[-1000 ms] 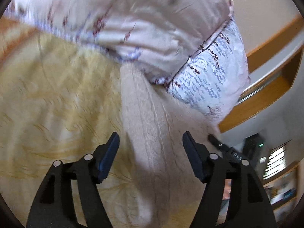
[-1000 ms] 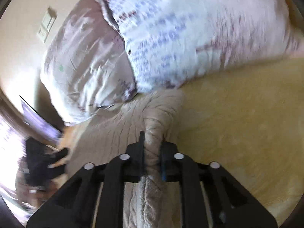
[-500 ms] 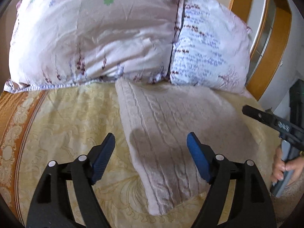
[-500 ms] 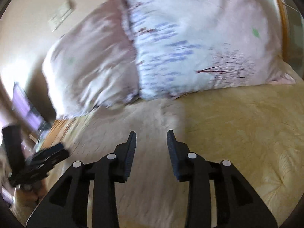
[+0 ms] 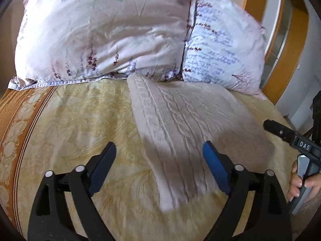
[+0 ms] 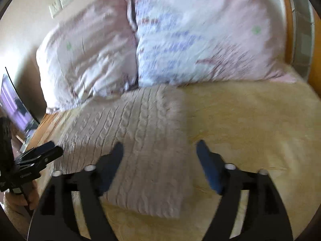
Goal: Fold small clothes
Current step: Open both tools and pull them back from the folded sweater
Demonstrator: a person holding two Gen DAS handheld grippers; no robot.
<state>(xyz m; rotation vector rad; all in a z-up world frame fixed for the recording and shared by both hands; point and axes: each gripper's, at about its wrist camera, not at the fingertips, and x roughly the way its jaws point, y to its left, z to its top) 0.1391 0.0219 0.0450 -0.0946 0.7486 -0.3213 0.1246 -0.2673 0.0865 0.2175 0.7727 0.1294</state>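
Left gripper (image 5: 159, 166): jaws wide apart, holding nothing, hovering over the near edge of the knit (image 5: 186, 132); blue pads (image 5: 215, 169) face inward, one over the bedspread (image 5: 76, 124), the other over the knit. Right gripper (image 6: 158, 160): jaws likewise spread and empty, raised above the knit (image 6: 144, 140), its right finger over bare bedspread (image 6: 250, 124); this view is motion-blurred. Knit: pale beige cable-pattern garment, folded to a flat oblong, lying on the bedspread with its far end touching the pillows. Bedspread: yellow with a pale leaf pattern and an orange border band (image 5: 12, 116) on the left side. Left pillow (image 5: 104, 30): pinkish-white, printed with sprigs and a green clover, propped at the head of the bed. Right pillow (image 5: 222, 48): white and pink with blue script print, just beside the first, touching it. Headboard (image 5: 284, 40): orange wood, behind the right pillow. In the left view the right gripper's black body (image 5: 291, 138) shows at the far right, held by a hand (image 5: 301, 182). In the right view the left gripper's body (image 6: 34, 160) shows at the left edge. Wall switches (image 6: 60, 4): upper left, on a beige wall.
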